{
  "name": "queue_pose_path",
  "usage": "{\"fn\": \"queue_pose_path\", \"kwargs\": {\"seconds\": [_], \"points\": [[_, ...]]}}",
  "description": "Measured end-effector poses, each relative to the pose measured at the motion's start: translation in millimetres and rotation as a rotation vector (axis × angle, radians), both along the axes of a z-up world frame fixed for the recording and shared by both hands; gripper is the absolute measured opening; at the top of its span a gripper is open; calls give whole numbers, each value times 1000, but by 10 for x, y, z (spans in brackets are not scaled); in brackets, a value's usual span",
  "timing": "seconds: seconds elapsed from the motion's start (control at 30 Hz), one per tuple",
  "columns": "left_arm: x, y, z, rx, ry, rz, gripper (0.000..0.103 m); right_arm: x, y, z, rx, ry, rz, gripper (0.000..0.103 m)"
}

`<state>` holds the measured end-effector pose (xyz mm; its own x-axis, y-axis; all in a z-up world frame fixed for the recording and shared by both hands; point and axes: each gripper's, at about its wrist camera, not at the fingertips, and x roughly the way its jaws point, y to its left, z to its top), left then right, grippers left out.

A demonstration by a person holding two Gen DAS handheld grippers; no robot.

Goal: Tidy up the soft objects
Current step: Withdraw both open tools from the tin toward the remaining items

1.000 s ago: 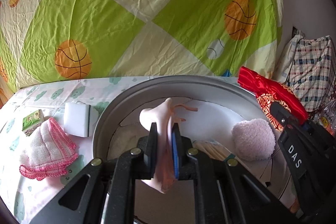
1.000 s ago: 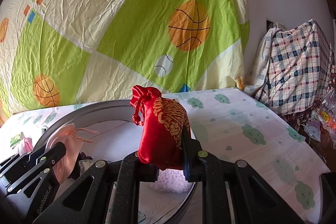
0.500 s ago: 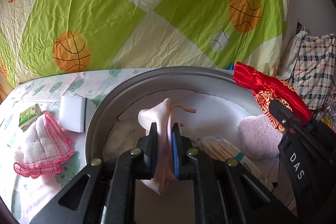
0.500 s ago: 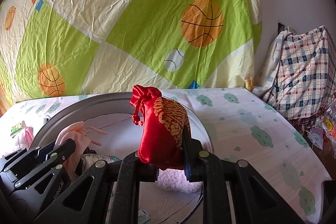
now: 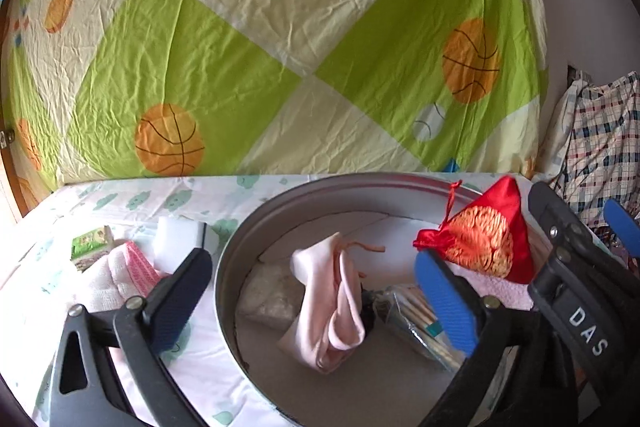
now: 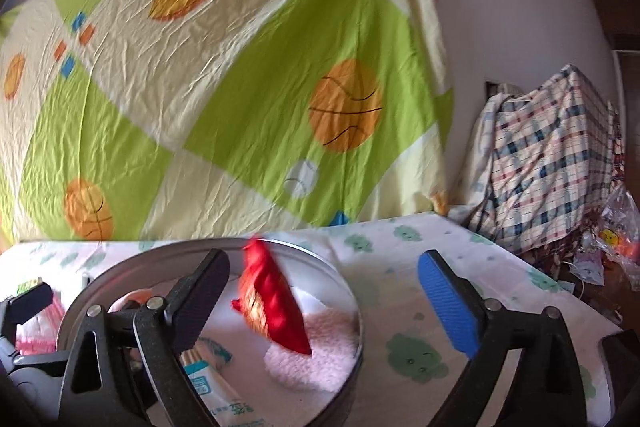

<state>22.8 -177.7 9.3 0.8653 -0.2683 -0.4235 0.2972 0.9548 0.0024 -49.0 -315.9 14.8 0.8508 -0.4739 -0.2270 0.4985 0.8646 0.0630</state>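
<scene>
Inside the round tin [image 5: 240,247] lie my pink pouch [image 5: 336,291] and red pouch [image 6: 276,311], both light and limp; both jaws gape empty. I'd pinch gathered necks.

Left tongs [image 5: 316,297] gape over pink pouch [image 5: 334,301] in round tin [image 5: 240,247].

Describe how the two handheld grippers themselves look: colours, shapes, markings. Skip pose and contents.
Both grippers, left gripper and right gripper, are black plastic frames with triangular cut-outs and silver screw heads. Each carries two flat, elongated fingers: one dark pad, one bright blue ribbed pad. Seen from the left wrist view, the right gripper's side bears white lettering "DAS". No cables or sleeves show.
</scene>
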Motion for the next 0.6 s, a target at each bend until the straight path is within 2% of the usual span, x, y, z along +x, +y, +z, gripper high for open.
{"fn": "queue_pose_path", "kwargs": {"seconds": [0.17,0.37,0.6], "points": [[-71,114,59,-2,-16,-1,103,-36,-54,14,38,-15,-14,97],[-123,336,62,2,-23,32,103,-182,-27,31,26,-55,-63,97],[-164,600,44,19,-50,71,103,-415,160,105,-65,-150,-132,97]]}}
